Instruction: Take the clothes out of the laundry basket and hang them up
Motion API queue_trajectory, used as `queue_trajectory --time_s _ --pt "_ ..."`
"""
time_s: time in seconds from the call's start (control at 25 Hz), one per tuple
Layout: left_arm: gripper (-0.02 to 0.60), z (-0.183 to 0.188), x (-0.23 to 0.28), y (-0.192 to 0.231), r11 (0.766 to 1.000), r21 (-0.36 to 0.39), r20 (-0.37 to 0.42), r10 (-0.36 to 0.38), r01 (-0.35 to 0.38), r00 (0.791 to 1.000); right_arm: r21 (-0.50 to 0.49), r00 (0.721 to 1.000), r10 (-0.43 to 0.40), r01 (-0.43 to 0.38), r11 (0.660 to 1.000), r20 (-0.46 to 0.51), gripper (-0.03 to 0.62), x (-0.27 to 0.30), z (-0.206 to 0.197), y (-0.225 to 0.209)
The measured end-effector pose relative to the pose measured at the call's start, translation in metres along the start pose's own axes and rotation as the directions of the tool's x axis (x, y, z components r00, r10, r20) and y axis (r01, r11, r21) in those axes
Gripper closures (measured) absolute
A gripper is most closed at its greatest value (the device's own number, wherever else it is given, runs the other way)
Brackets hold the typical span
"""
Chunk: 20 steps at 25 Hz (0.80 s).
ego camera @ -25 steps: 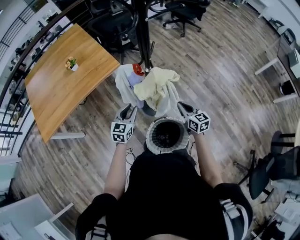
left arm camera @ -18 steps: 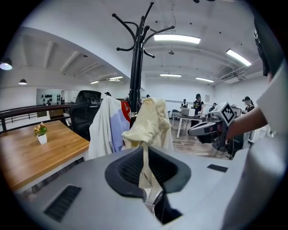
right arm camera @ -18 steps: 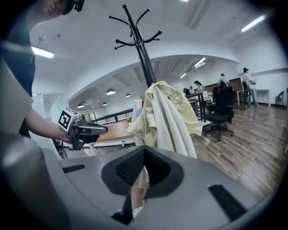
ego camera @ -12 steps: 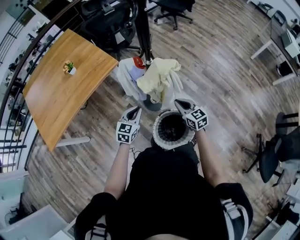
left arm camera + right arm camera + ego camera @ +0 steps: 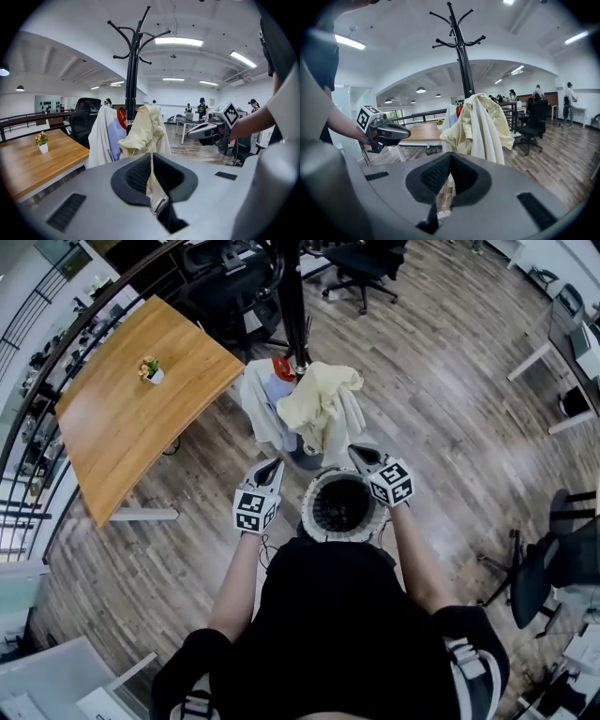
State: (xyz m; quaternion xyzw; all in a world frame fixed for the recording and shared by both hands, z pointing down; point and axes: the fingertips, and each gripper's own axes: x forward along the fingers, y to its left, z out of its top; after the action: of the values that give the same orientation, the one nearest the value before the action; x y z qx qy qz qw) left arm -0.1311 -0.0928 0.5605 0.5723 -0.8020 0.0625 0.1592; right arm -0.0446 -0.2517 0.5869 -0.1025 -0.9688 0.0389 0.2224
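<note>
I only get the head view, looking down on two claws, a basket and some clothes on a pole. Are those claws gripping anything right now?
Observer: No. In the left gripper view the left claw is shut with nothing pinched in it.
Operator: And the other one?
Observer: In its own view the right claw is shut too, and empty.
Operator: What is that pole, seen from the side?
Observer: A coat rack. The curved hooks at its top are bare, and the clothes hang lower down on it.
</note>
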Motion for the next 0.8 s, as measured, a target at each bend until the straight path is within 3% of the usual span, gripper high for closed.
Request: queue_trajectory --time_s 0.48,0.8 --pt "0.549 -0.012 -0.014 -0.056 0.991 -0.046 -0.011 0.127 -0.127 0.992 -0.042 0.993 0.112 -0.113 0.993 -0.023 0.586 -0.036 -0.024 0.001" --pt "0.549 -0.013 -0.036 -0.076 0.969 -0.062 -0.011 0.24 -0.24 0.971 -0.078 0.982 0.184 -0.186 0.979 -0.034 0.586 -0.051 -0.033 0.007"
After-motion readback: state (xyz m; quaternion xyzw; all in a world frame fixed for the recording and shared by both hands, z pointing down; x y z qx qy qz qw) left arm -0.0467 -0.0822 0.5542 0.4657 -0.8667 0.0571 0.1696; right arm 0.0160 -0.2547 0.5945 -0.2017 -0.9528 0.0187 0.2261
